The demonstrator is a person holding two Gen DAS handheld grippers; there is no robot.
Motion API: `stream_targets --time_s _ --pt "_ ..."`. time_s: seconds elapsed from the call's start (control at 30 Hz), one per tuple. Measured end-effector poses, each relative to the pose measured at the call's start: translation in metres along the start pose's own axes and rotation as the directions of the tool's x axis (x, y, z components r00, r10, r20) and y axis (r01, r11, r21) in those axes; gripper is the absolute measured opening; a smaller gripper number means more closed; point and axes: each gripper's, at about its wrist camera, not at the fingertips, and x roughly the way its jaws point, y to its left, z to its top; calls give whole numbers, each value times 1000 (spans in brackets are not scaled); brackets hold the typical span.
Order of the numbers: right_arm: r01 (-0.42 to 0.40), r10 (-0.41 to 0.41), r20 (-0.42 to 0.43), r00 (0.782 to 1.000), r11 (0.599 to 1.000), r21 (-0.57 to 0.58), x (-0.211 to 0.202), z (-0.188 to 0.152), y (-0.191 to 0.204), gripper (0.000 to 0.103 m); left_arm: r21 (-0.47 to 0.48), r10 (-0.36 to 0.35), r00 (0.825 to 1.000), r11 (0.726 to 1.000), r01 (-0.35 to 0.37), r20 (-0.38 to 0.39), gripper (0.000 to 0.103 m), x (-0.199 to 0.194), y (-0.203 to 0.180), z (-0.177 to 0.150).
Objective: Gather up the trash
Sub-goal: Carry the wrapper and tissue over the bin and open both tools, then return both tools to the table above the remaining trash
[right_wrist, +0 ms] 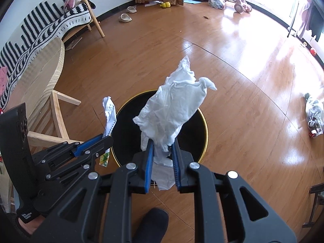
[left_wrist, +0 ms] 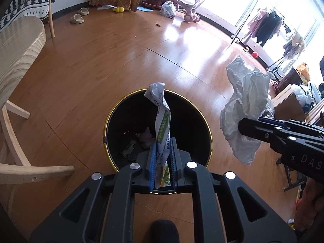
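Left wrist view: left gripper (left_wrist: 163,141) fingers clamp a crumpled wrapper (left_wrist: 161,121) above the black bin (left_wrist: 182,109) on the floor.

Right wrist view: right gripper (right_wrist: 163,143) fingers clamp a white tissue (right_wrist: 172,109) over that bin (right_wrist: 200,133); the wrapper (right_wrist: 109,113) hangs beside it.

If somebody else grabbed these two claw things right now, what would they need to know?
Left gripper: fingers pinching a printed wrapper, held over the black bin.
Right gripper: fingers shut on a crumpled white tissue, near the bin's rim.
Bin: on the wooden floor, a few scraps already at the bottom.
Done: both pieces picked up and brought to the bin.
Left: drop both in. A tied plastic bag on the floor may be next.
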Motion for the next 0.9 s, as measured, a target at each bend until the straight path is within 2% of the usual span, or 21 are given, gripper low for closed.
stream_targets --time_s 0.07,0.13,0.37,0.63,0.7,0.73,0.77,0.8,0.9 --pt "-3 3 -2 1000 1000 6 1 0 2 18 -8 6 1000 1000 -6 2 52 -2 2 1" --pt "-5 5 -5 1000 1000 12 3 0 5 18 -13 15 1000 1000 -14 26 62 -7 2 0" --pt "-23 23 -37 999 1000 20 14 6 7 18 -29 8 998 1000 -6 56 65 -33 9 0" --pt "-11 14 -82 997 1000 28 34 15 16 18 -7 25 990 1000 -24 142 73 -101 19 -9" --pt "-2 5 -102 995 1000 30 40 16 18 27 -9 29 986 1000 -28 163 73 -117 24 -11" --pt "6 -2 -106 994 999 34 42 16 18 43 -11 38 983 999 -37 177 75 -128 28 -14" --pt "12 -8 -106 994 999 38 43 18 19 64 -14 47 981 999 -46 190 77 -140 33 -16" --pt "18 -14 -101 995 999 39 43 19 21 69 -18 60 978 998 -58 201 78 -151 38 -19" --pt "22 -19 -92 996 999 34 40 22 33 71 -32 109 969 994 -104 224 81 -179 54 -25"
